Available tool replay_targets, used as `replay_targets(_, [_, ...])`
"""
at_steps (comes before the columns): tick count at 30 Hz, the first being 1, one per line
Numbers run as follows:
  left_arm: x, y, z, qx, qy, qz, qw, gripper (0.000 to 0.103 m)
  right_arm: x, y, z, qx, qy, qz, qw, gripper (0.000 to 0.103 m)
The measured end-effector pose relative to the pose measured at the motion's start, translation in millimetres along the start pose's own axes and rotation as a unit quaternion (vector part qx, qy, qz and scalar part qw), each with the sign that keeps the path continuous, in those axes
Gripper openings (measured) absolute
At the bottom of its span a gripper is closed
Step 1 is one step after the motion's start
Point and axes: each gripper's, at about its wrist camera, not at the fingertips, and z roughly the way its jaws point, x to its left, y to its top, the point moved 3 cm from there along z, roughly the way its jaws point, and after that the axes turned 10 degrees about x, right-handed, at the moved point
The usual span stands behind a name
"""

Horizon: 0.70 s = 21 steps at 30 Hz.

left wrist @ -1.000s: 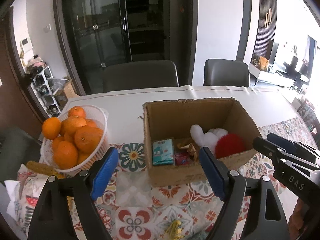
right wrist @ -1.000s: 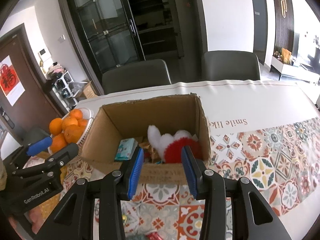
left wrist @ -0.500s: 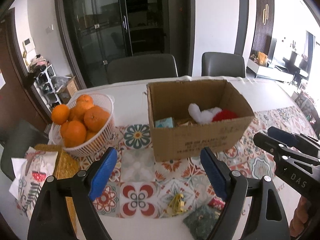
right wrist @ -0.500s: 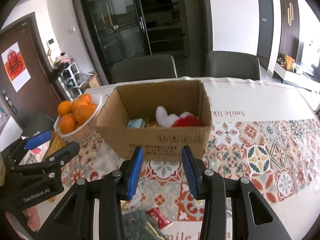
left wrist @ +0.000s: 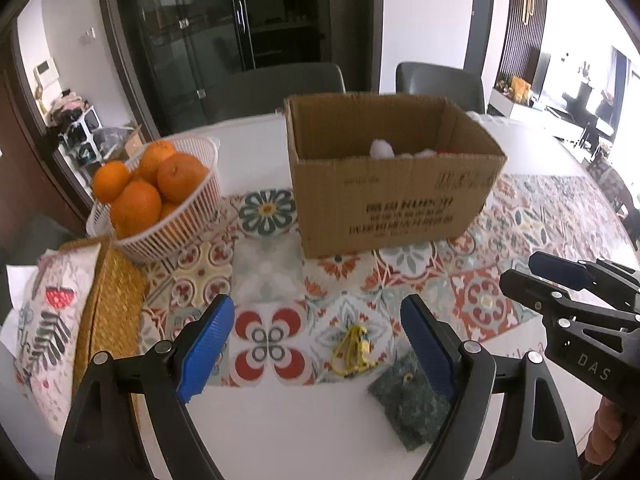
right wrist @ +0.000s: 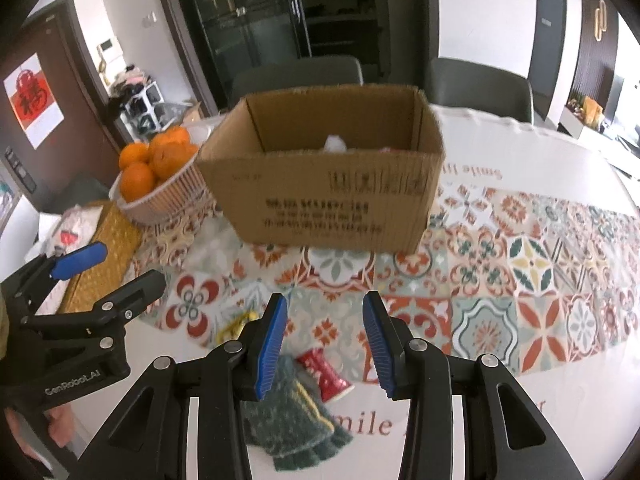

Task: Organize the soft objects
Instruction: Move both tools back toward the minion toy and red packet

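An open cardboard box (left wrist: 394, 196) (right wrist: 332, 196) stands mid-table with a white and red plush (left wrist: 382, 148) showing over its rim. In front of it lie a dark green knitted glove (right wrist: 290, 428) (left wrist: 408, 398), a small red packet (right wrist: 326, 374) and a yellow stringy item (left wrist: 354, 350) (right wrist: 236, 324). My left gripper (left wrist: 318, 348) is open and empty above the yellow item. My right gripper (right wrist: 324, 342) is open and empty just above the glove and red packet.
A white basket of oranges (left wrist: 160, 196) (right wrist: 160, 176) stands left of the box. A woven yellow mat (left wrist: 108, 312) and a printed cloth (left wrist: 40, 320) lie at the left edge. Two grey chairs (left wrist: 436, 84) stand behind the table.
Both grippers have pulled back from the box and lowered towards the table's near edge. The glove, red packet and yellow item have come into view. Both stay open.
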Motion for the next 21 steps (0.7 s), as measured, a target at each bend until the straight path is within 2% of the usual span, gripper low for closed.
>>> replay_targets(10, [-3.6,-19.7,26.5,0.048,-0.012,0.007,0.9988,0.086,6.2,-19.5,24.9,0.063,0.006,-0.02,0.998,0.041])
replay_targets(21, [-11.9,-27.9,63.4,0.102,-0.025,0.021,0.9943,0.085,-1.7,-34.6,66.2,0.155,0.021,-0.02,0.987,0.041])
